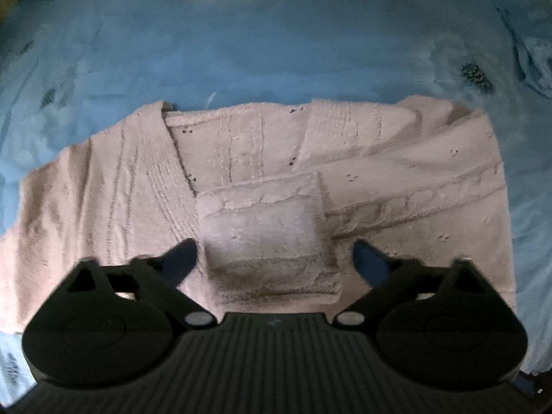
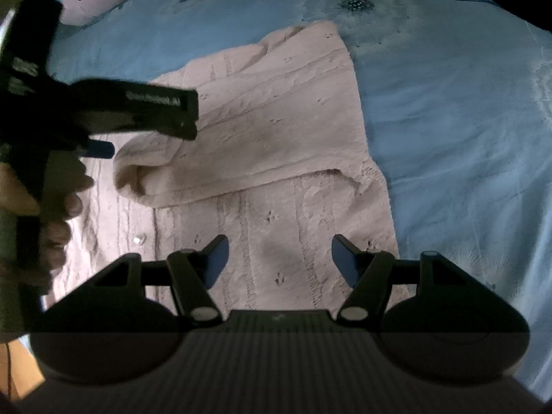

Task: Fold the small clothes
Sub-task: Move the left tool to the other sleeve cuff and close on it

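Pink cardigan (image 1: 262, 179) flat on blue bed (image 1: 276, 45). Sleeve cuff (image 1: 269, 241) folded across body, lying between my left gripper (image 1: 274, 252) fingers, spread wide, holding nothing. Right gripper (image 2: 279, 258) also released, over hem at 6 o'clock. Mid-fold, I judge. Next: pinch hem, fold toward collar at 12.

One marking shows — white lettering along the side of the left gripper (image 2: 103, 148) in the right wrist view, blurred, seemingly ending in "AI" — otherwise not legible.
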Action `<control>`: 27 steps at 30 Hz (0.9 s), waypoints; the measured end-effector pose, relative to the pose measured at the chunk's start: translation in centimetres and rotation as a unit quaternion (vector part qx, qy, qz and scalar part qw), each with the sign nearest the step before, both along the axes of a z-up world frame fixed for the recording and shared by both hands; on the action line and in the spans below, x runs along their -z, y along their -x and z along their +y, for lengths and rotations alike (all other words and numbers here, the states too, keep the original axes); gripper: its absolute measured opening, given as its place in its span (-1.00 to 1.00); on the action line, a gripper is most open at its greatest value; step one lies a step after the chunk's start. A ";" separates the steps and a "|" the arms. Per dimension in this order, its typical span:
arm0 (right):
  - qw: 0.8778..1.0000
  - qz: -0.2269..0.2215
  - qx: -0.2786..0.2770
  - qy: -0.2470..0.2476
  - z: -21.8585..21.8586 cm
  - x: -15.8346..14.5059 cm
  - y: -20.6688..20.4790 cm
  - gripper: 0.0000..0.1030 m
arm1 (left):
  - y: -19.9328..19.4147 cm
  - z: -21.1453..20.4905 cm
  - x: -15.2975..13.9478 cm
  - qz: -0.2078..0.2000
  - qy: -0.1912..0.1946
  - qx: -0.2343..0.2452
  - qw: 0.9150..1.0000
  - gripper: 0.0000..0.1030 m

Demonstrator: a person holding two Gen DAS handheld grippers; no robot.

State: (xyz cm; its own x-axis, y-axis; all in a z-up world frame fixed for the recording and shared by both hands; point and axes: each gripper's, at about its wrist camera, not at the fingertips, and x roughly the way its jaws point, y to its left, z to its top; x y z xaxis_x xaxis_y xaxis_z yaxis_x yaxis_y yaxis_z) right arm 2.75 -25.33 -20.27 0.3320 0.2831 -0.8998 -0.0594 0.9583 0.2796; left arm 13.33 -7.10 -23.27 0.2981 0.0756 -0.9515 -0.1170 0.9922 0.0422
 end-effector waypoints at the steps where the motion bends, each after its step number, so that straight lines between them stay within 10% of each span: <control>1: 1.000 0.001 -0.001 -0.002 -0.2 0.1 -0.1 0.32 | 0.1 0.4 0.0 -0.002 0.010 -0.003 1.000 0.40; 7: 1.000 0.010 -0.002 -0.006 -0.3 0.4 -0.2 0.32 | 1.3 3.3 -1.2 -0.028 0.049 -0.036 0.998 -0.21; 15: 1.000 0.010 -0.004 -0.017 0.7 0.2 -0.7 0.32 | 3.9 6.9 -3.6 -0.059 0.074 -0.057 0.994 -0.33; 27: 1.000 0.007 -0.025 -0.015 3.0 0.2 -0.9 0.32 | 7.0 14.1 -3.9 -0.055 0.044 -0.105 0.992 0.45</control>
